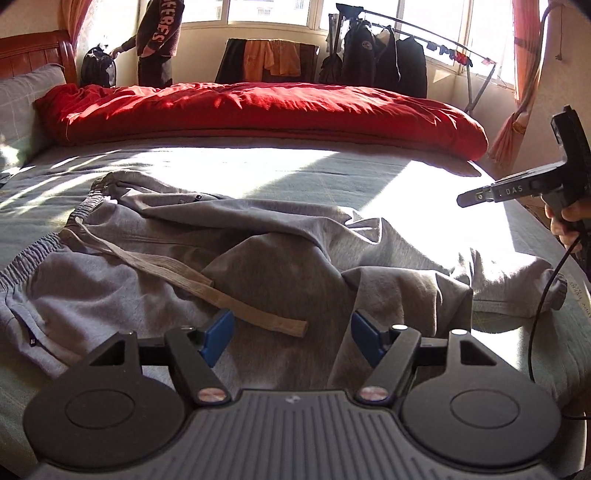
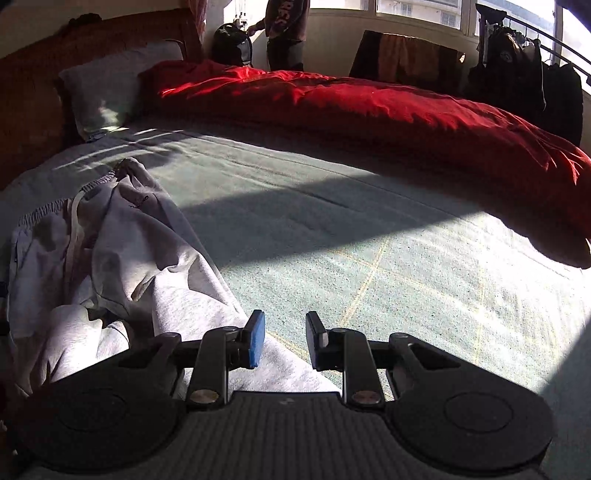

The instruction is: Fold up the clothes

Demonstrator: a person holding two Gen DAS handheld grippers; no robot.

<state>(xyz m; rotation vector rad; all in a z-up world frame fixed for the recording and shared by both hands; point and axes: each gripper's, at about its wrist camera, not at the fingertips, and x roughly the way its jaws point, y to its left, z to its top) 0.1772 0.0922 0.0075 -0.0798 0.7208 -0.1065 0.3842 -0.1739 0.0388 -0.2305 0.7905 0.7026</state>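
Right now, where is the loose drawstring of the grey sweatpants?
In the left wrist view, the drawstring lies diagonally across the grey sweatpants, running from the waistband at left to just ahead of the left gripper.

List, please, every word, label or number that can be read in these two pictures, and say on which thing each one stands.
"DAS": on the side of the right gripper, in the left wrist view.
Orange letters on the sleeve of the person by the window: cut off, unsure.
Small dark print on the grey trousers: too blurred.
Small tag on the trousers' near edge: too small.
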